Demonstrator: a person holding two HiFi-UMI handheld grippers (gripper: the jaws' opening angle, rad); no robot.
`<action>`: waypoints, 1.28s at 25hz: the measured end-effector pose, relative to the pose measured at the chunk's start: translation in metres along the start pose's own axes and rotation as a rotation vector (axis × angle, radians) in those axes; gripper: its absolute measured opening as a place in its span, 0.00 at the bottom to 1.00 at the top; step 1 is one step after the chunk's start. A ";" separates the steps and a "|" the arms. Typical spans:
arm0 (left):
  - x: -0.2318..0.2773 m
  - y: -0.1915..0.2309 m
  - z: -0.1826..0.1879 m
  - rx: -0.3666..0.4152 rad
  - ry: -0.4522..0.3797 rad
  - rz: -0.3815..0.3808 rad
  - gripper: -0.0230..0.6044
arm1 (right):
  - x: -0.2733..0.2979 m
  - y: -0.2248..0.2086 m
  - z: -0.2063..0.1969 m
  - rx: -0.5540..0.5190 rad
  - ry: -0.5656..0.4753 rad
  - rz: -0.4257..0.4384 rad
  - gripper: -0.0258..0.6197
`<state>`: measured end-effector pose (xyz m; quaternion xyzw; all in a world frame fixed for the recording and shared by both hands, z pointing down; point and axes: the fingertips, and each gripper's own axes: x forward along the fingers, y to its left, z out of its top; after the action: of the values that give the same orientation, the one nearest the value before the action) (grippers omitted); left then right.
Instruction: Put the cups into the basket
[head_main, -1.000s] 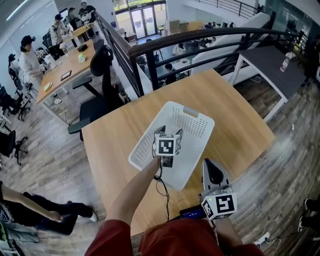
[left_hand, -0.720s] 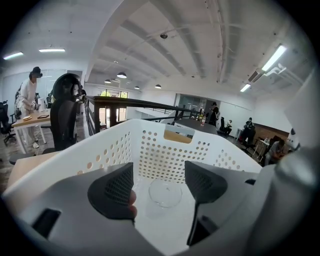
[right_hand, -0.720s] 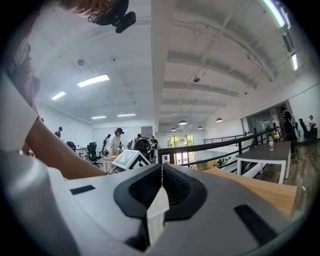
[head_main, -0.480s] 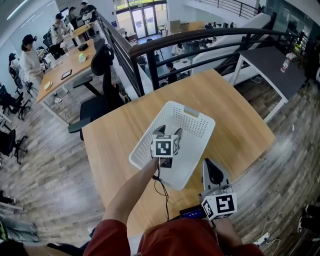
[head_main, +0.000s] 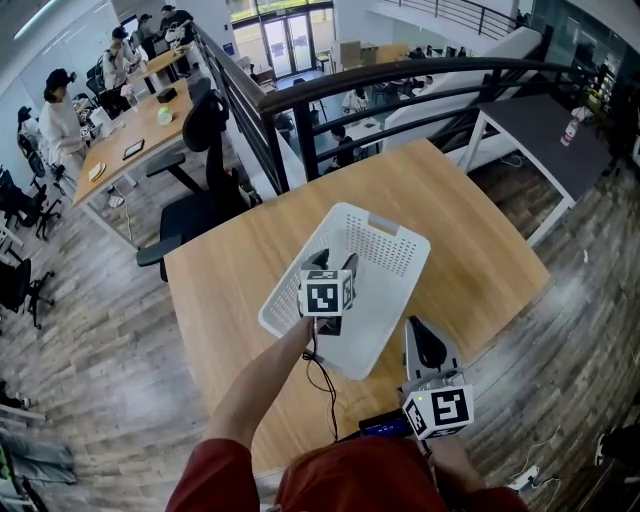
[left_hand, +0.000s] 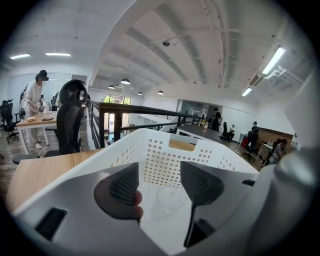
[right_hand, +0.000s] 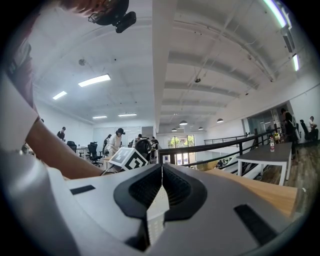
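Head view shows my left arm stretched forward, the left gripper tilted down into the white perforated plastic basket on the pale wooden table. Its jaws stand spread, having just been closing a little. A clear round cup sits on the basket floor between them, untouched. My right gripper is held level near my body, its ribbed jaws pressed together on nothing.
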<state>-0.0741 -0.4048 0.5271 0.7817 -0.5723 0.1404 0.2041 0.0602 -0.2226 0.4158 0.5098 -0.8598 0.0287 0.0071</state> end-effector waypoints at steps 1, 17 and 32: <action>-0.001 0.001 0.000 0.001 -0.003 0.006 0.45 | 0.000 0.000 0.001 0.000 0.002 0.000 0.06; -0.010 0.025 -0.001 -0.001 -0.044 0.119 0.05 | 0.000 0.003 -0.002 -0.012 -0.004 0.006 0.06; -0.016 0.016 0.013 0.019 -0.100 0.098 0.05 | -0.002 0.002 0.000 0.000 -0.001 0.002 0.06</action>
<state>-0.0947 -0.4023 0.5108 0.7607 -0.6180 0.1163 0.1609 0.0591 -0.2203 0.4159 0.5088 -0.8604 0.0283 0.0065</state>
